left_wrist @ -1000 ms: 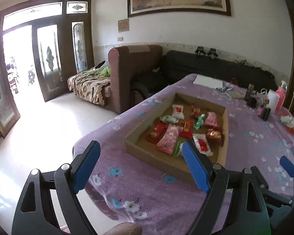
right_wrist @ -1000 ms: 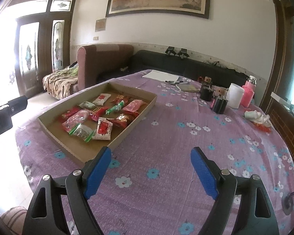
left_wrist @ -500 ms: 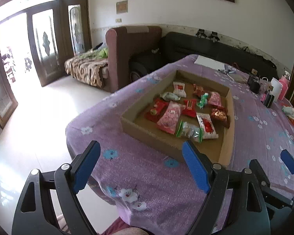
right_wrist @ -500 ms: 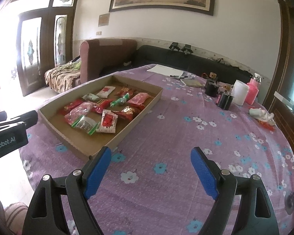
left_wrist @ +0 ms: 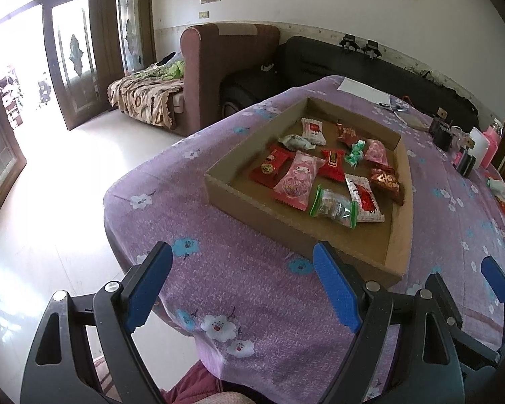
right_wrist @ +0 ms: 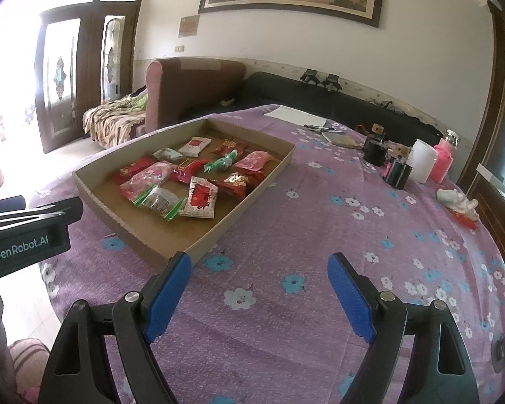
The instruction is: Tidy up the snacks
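Observation:
A shallow cardboard tray (left_wrist: 399, 202) (right_wrist: 252, 195) lies on a purple flowered tablecloth (left_wrist: 239, 269). Several wrapped snacks lie loose in it: a pink packet (left_wrist: 298, 179), red packets (left_wrist: 271, 165), a green-edged clear packet (left_wrist: 335, 206) (right_wrist: 160, 200), a white-and-red packet (right_wrist: 200, 198). My left gripper (left_wrist: 242, 277) is open and empty, above the table's near left edge, short of the tray. My right gripper (right_wrist: 261, 289) is open and empty over bare cloth near the tray's near corner. The left gripper's body shows in the right wrist view (right_wrist: 27, 235).
Cups, black jars and a pink bottle (right_wrist: 442, 163) stand at the table's far right. Papers and pens (right_wrist: 296, 116) lie at the far end. A white cloth (right_wrist: 458, 202) lies at the right. A brown armchair (left_wrist: 225, 64) and black sofa stand behind; floor drops off left.
Both grippers have moved forward and tilted down toward the table; the tray now looks larger and nearer. Both stay open and empty.

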